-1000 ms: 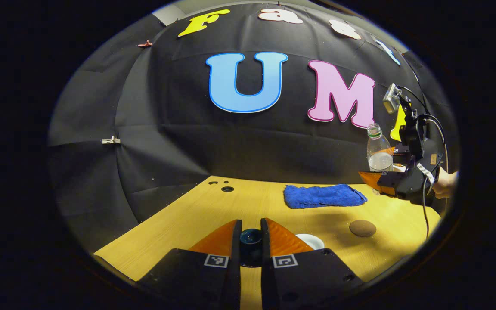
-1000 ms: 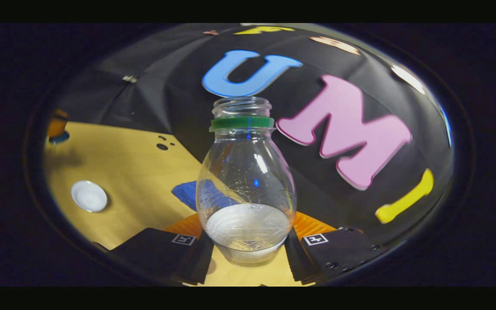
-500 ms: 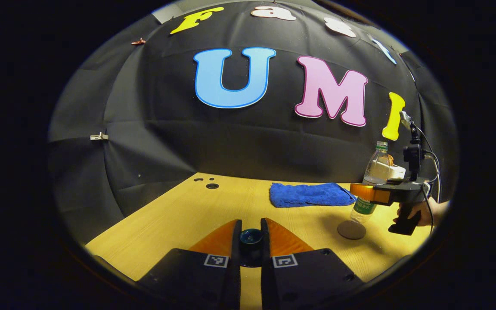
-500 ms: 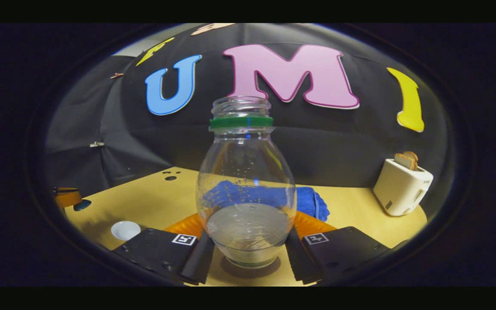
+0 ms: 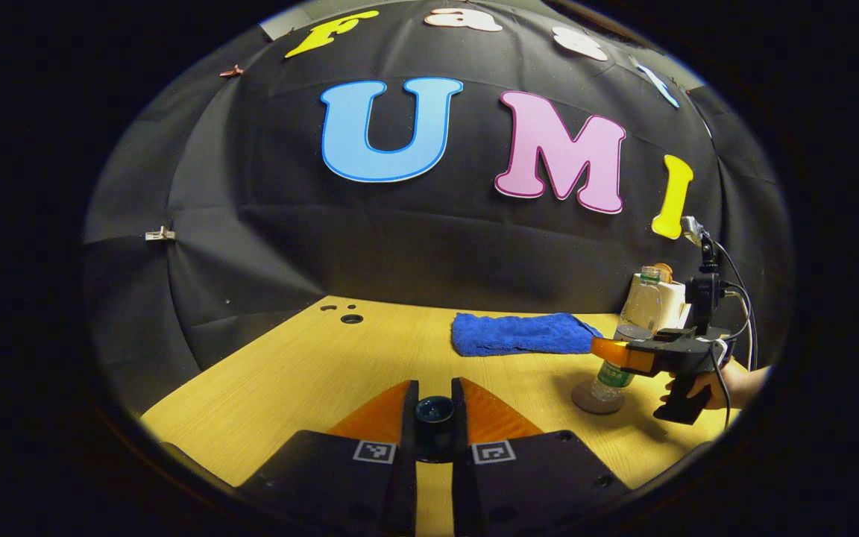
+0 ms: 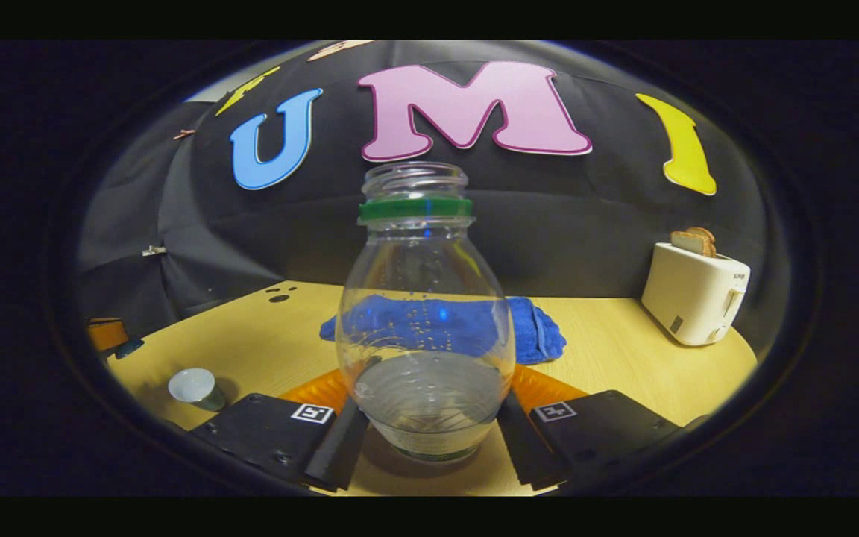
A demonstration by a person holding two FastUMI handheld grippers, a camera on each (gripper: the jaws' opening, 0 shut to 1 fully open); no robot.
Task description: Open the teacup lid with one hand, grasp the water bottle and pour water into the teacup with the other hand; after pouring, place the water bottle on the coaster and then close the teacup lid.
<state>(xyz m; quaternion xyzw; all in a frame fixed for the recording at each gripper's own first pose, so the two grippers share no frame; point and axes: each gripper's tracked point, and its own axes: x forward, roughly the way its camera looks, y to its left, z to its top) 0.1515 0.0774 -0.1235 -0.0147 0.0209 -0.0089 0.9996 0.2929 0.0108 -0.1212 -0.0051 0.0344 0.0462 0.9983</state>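
Bottle set down on coaster; lid not yet replaced.

Since a second ago the right gripper [image 5: 612, 356] has lowered the water bottle [image 6: 426, 328] from mid-air onto the coaster [image 5: 592, 397], fingers clenched on it; release judged next. Left gripper [image 5: 435, 414] stays clamped on the dark teacup lid [image 5: 435, 409], held above the counter [image 5: 370, 365]; the teacup [image 6: 194, 386] stands open. Bottle label too small to read.

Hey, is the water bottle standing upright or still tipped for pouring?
Upright. In the left gripper view the water bottle stands on the coaster, neck up; in the right gripper view its water lies level, right tongs gripping it.
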